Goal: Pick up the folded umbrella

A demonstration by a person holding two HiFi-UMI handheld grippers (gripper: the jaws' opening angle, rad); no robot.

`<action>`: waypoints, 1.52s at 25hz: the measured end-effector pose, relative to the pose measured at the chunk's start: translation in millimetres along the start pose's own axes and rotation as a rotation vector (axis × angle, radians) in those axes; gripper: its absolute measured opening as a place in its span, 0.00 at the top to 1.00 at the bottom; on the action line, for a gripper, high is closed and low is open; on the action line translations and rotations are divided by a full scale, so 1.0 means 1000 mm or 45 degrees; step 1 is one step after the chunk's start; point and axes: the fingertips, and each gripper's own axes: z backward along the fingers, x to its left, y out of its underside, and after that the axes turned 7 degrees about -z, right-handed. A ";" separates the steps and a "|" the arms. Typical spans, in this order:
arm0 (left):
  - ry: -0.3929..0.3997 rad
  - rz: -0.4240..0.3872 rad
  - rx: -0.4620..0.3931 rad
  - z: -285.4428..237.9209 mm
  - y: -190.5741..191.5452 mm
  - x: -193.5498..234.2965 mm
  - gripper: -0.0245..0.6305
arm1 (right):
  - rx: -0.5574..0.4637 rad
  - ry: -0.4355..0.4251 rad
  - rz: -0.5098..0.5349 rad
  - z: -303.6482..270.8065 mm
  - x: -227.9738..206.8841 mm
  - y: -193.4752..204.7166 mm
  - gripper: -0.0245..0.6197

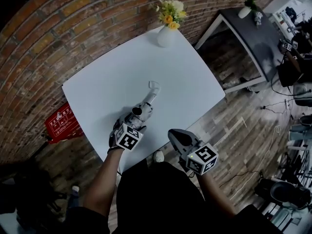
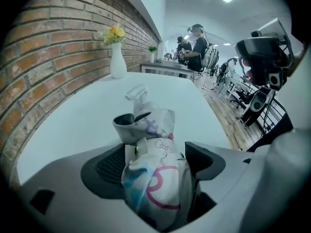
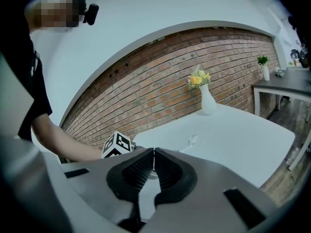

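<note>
The folded umbrella (image 1: 147, 104), white with pink and blue print, lies on the white table (image 1: 107, 82), its pale handle (image 1: 153, 86) pointing away from me. My left gripper (image 1: 138, 117) is down over its near end. In the left gripper view the bunched fabric (image 2: 155, 183) fills the gap between the wide-spread jaws, and the dark pads (image 2: 111, 166) flank it without visibly squeezing it. My right gripper (image 1: 174, 134) hovers off the table's front edge. Its jaws (image 3: 153, 166) are shut with nothing between them.
A white vase with yellow flowers (image 1: 165, 33) stands at the table's far edge by the brick wall. A red box (image 1: 61, 123) sits on the floor to the left. A dark side table (image 1: 253, 38) is at the upper right, with chairs and equipment beyond.
</note>
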 end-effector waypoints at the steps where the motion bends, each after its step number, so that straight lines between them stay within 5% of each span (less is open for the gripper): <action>1: 0.005 -0.011 0.017 -0.003 0.002 -0.002 0.38 | 0.001 0.005 -0.003 0.000 0.001 0.001 0.93; 7: -0.015 -0.082 0.093 -0.012 0.010 -0.008 0.39 | -0.017 0.033 -0.042 0.008 0.001 0.004 0.93; 15: -0.024 -0.010 0.074 -0.008 0.009 -0.003 0.52 | -0.036 0.075 -0.037 0.024 -0.003 0.008 0.93; 38: -0.212 0.256 -0.094 0.063 -0.002 -0.039 0.53 | -0.120 -0.066 0.004 0.079 0.003 0.014 0.93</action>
